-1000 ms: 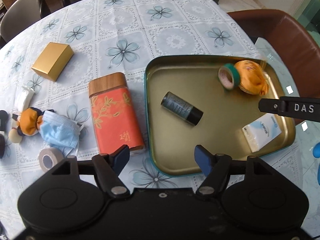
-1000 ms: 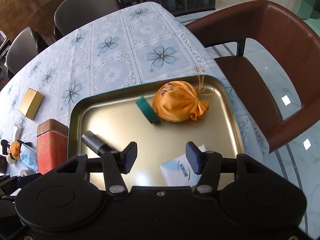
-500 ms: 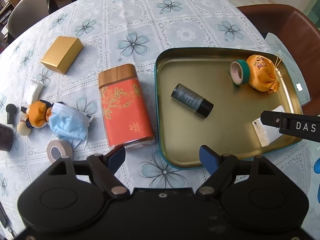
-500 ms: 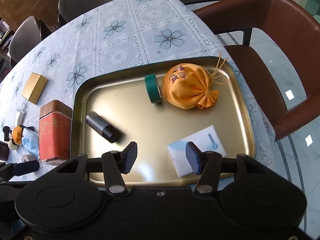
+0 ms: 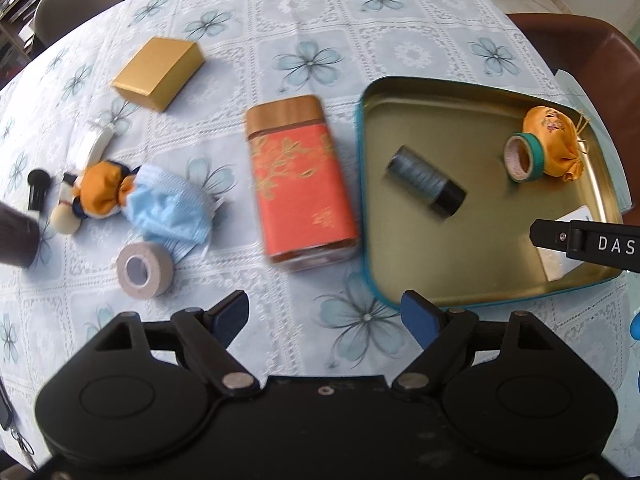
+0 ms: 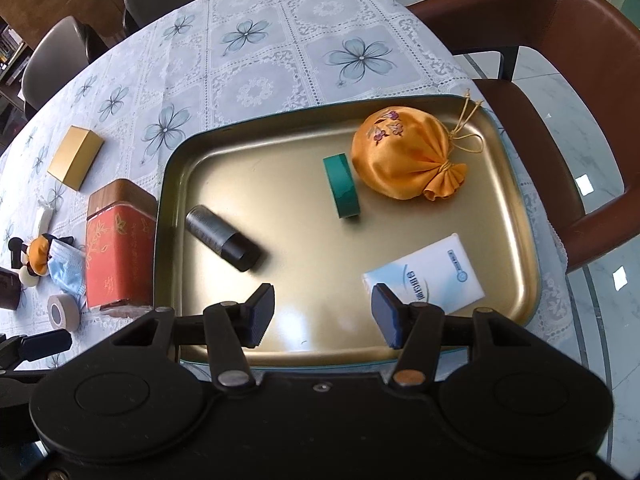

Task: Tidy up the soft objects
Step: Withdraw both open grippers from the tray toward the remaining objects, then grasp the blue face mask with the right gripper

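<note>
Blue-padded fingers of left gripper [image 5: 324, 314] just spread wider, nothing between, swung from gold metal tray [image 5: 472, 296] toward crumpled blue face mask [image 5: 170, 204] on table; right gripper [image 6: 324, 312] parted, empty above tray. Next pickup apparently approaching.

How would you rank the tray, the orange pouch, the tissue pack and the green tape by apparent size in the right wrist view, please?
1. Tray
2. Orange pouch
3. Tissue pack, close to the pouch and nearer the camera, so unsure
4. Green tape
</note>
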A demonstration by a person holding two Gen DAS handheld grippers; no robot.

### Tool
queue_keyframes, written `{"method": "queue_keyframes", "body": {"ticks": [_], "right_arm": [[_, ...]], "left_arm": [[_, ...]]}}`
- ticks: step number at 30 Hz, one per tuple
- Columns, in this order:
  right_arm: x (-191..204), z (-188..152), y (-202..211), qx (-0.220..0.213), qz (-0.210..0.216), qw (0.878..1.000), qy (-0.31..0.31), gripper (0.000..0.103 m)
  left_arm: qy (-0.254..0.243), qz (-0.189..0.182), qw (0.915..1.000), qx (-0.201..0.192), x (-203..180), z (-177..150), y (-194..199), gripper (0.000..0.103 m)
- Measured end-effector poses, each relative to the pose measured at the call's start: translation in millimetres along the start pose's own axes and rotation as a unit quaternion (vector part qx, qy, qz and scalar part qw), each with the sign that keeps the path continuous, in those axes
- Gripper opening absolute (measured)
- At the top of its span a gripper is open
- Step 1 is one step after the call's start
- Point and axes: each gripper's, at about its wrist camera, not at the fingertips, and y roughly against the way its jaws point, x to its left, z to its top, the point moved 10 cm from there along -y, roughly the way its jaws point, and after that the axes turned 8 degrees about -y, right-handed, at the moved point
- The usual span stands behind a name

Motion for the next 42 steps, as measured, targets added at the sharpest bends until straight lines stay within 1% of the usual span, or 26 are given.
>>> {"method": "queue_keyframes", "body": {"ticks": [4, 10, 13, 18, 23, 26, 30, 34, 38, 42], "right_arm": [[16.8, -7.2, 2.5, 0.001, -0.003, 1.000, 0.007, 0.054], [61.4, -21.5, 15.1, -0.011, -0.003, 1.000, 0.023, 0.054], [93.4, -30.6, 19.3, -0.012, 0.004, 0.999, 0.034, 0.054], [158.7, -50.4, 17.5, 0.000, 0.027, 0.997, 0.069, 0.054], [224.8, -69.0, 10.1, 0.014, 0.054, 0.992, 0.109, 0.054], [259.3, -75.2, 0.2, 0.014, 0.064, 0.988, 0.139, 0.054], [284.9, -74.6, -25.9, 0.024, 0.055, 0.984, 0.166, 0.054], [298.7, -75.3, -50.9, 0.033, 0.042, 0.982, 0.179, 0.054], [302.8, -73.7, -72.2, 0.038, 0.033, 0.984, 0.171, 0.054], [302.0, -72.2, -88.6, 0.043, 0.018, 0.987, 0.154, 0.054]], "left_arm": [[0.013, -0.001, 0.9999, 0.000, 23.5, -11.6, 1.7, 0.083], [0.031, -0.004, 0.9995, 0.005, 75.8, -37.4, -1.4, 0.084], [0.046, 0.003, 0.9989, 0.010, 112.3, -53.1, -6.1, 0.084], [0.079, 0.026, 0.9962, 0.024, 177.9, -80.9, -16.5, 0.084], [0.119, 0.039, 0.9913, 0.041, 240.3, -106.6, -29.2, 0.084], [0.139, 0.043, 0.9883, 0.047, 268.2, -115.4, -35.8, 0.084], [0.151, 0.045, 0.9863, 0.050, 291.7, -119.4, -43.6, 0.084], [0.151, 0.042, 0.9862, 0.052, 301.7, -122.3, -47.8, 0.084], [0.150, 0.031, 0.9867, 0.055, 304.8, -121.4, -53.7, 0.084], [0.143, 0.030, 0.9879, 0.052, 310.0, -116.3, -57.2, 0.084]]}}
